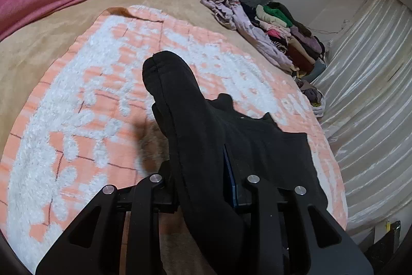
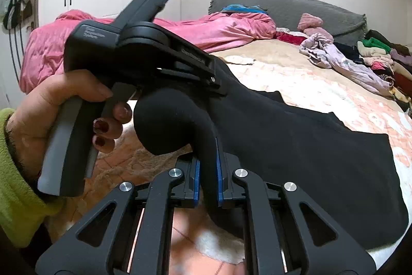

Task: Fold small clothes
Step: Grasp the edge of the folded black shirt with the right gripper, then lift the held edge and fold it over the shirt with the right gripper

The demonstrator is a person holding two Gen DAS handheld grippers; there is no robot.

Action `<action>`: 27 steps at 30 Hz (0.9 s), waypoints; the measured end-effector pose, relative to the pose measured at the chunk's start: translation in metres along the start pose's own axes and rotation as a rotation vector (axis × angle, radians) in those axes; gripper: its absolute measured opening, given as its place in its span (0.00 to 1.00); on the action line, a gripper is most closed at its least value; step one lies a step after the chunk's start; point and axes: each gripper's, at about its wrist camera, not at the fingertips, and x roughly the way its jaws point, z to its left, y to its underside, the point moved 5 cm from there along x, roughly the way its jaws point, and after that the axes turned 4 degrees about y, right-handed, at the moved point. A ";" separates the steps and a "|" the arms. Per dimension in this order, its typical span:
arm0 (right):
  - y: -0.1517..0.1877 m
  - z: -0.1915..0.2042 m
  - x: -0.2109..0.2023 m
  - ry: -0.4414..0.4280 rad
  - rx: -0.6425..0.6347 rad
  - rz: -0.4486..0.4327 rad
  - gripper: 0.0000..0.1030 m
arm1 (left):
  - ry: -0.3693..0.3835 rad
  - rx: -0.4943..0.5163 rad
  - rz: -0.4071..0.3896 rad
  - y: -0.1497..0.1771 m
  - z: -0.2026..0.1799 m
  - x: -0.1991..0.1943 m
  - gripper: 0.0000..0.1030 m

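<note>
Both your left tongs [image 1: 206,187] and right tongs [image 2: 207,179] are clamped on the black garment [image 2: 309,141]; lift evenly, keep its edge taut over the bed [image 1: 38,48]

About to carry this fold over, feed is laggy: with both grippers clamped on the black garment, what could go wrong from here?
1. The right gripper pinches only a thin bunched edge of the black garment; a tug may pull it free.
2. The left gripper sits very close, so the cloth bulges between them and may fold creased.
3. The garment's far end drags on the fluffy orange-white blanket and may rumple.
</note>
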 end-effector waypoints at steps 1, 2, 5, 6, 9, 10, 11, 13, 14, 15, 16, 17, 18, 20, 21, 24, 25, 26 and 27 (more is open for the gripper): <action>0.000 -0.003 -0.003 0.001 0.010 -0.006 0.04 | 0.003 0.010 -0.006 -0.001 -0.004 -0.002 0.25; 0.000 -0.005 -0.005 0.003 0.019 -0.013 0.04 | 0.004 0.016 -0.012 -0.001 -0.007 -0.004 0.25; 0.001 -0.014 -0.010 0.010 0.055 -0.020 0.04 | -0.007 0.032 -0.022 0.000 -0.020 -0.005 0.25; 0.001 -0.016 -0.011 0.007 0.066 -0.019 0.04 | -0.008 0.035 -0.022 0.000 -0.025 -0.005 0.25; 0.001 -0.032 -0.018 0.009 0.113 -0.021 0.04 | -0.002 0.037 -0.025 -0.001 -0.037 -0.005 0.25; 0.000 -0.035 -0.020 0.011 0.124 -0.022 0.04 | 0.003 0.032 -0.027 -0.002 -0.043 -0.004 0.25; 0.000 -0.042 -0.023 0.013 0.140 -0.023 0.04 | 0.007 0.029 -0.028 -0.002 -0.048 -0.002 0.25; -0.001 -0.055 -0.028 0.020 0.169 -0.025 0.03 | 0.015 0.028 -0.026 -0.002 -0.059 0.002 0.25; 0.000 -0.064 -0.032 0.022 0.188 -0.025 0.03 | 0.015 0.033 -0.023 -0.003 -0.068 0.006 0.25; 0.001 -0.070 -0.035 0.023 0.202 -0.025 0.03 | 0.016 0.036 -0.022 -0.002 -0.073 0.008 0.25; 0.001 -0.073 -0.037 0.025 0.209 -0.026 0.03 | 0.017 0.039 -0.018 -0.003 -0.080 0.011 0.25; 0.002 -0.078 -0.040 0.029 0.219 -0.027 0.03 | 0.017 0.046 -0.013 -0.003 -0.088 0.015 0.25; 0.003 -0.083 -0.042 0.032 0.226 -0.029 0.03 | 0.014 0.052 -0.008 -0.004 -0.096 0.019 0.25; 0.005 -0.094 -0.047 0.036 0.245 -0.032 0.03 | 0.009 0.068 0.003 -0.005 -0.110 0.026 0.25; 0.005 -0.098 -0.049 0.038 0.254 -0.034 0.03 | 0.008 0.077 0.009 -0.005 -0.119 0.030 0.25; 0.007 -0.118 -0.058 0.039 0.300 -0.042 0.03 | 0.004 0.109 0.030 -0.005 -0.146 0.042 0.25; 0.008 -0.123 -0.060 0.039 0.310 -0.041 0.03 | 0.003 0.114 0.037 -0.005 -0.151 0.046 0.25; 0.009 -0.131 -0.063 0.039 0.323 -0.040 0.03 | 0.003 0.119 0.049 -0.004 -0.159 0.053 0.25; 0.011 -0.137 -0.065 0.038 0.333 -0.037 0.03 | 0.001 0.125 0.059 -0.003 -0.165 0.057 0.25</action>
